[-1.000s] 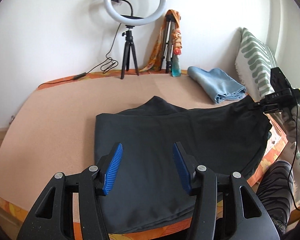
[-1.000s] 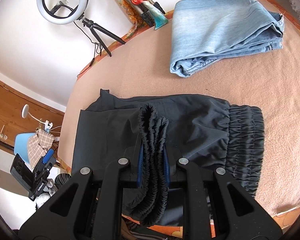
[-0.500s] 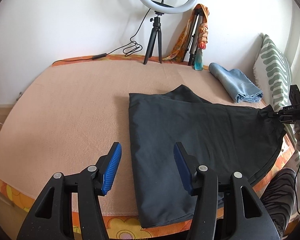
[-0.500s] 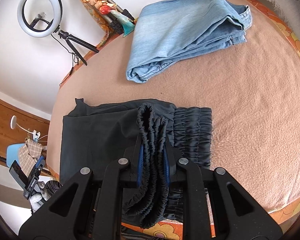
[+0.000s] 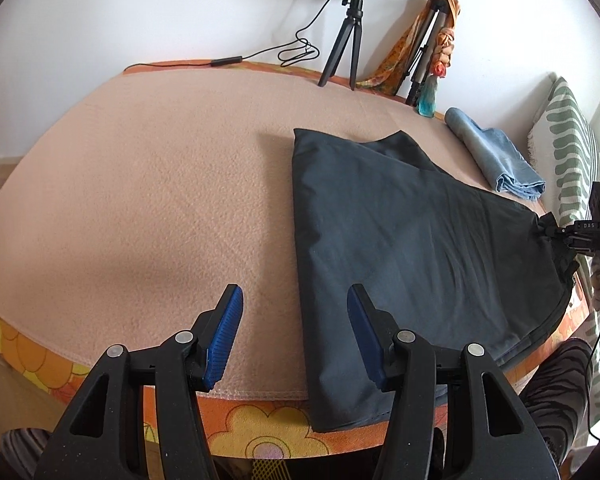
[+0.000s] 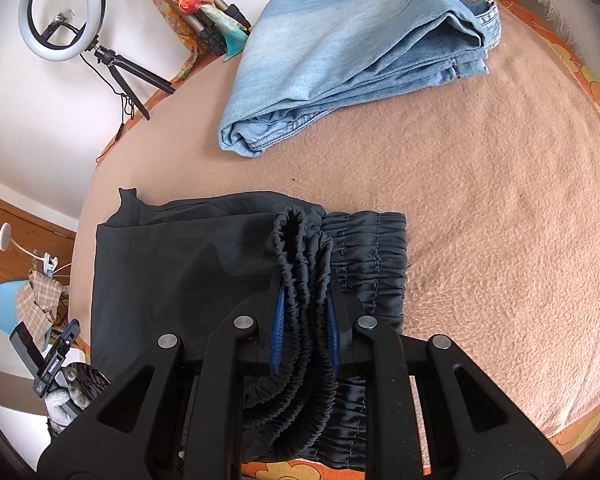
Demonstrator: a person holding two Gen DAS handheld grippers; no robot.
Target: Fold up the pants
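The dark grey cloth pants [image 5: 412,240] are lying on a bed with a soft pink fleece blanket [image 5: 148,200]. They are folded in half the long way and are stretching from the near edge of the bed toward the middle. One end is hanging a little over the near edge, onto the orange flowered sheet [image 5: 260,424].

The left gripper [image 5: 296,332] is hanging above the near edge of the bed with its jaws apart. Nothing is between its blue ribbed pads [image 5: 224,336]. One pad is over the pink blanket and the other is over the side edge of the pants, but I cannot tell if it is touching them.

The right gripper [image 6: 305,312] is pinching the bunched stretchy waistband [image 6: 300,264] of the pants. Its jaws have just been opening a little, but the gathered cloth is sitting tight between the blue pads [image 6: 280,320]. The rest of the waistband is lying flat on the blanket just beside the gripper. In the left view, this gripper [image 5: 580,228] is showing at the far right, holding up that end of the pants.

A folded pair of light blue jeans [image 6: 356,52] is lying farther back on the bed, well apart from the dark pants. A white ring light on a small black tripod [image 6: 64,12] is standing by the white wall. A green and white striped pillow [image 5: 568,152] is leaning at the right side.
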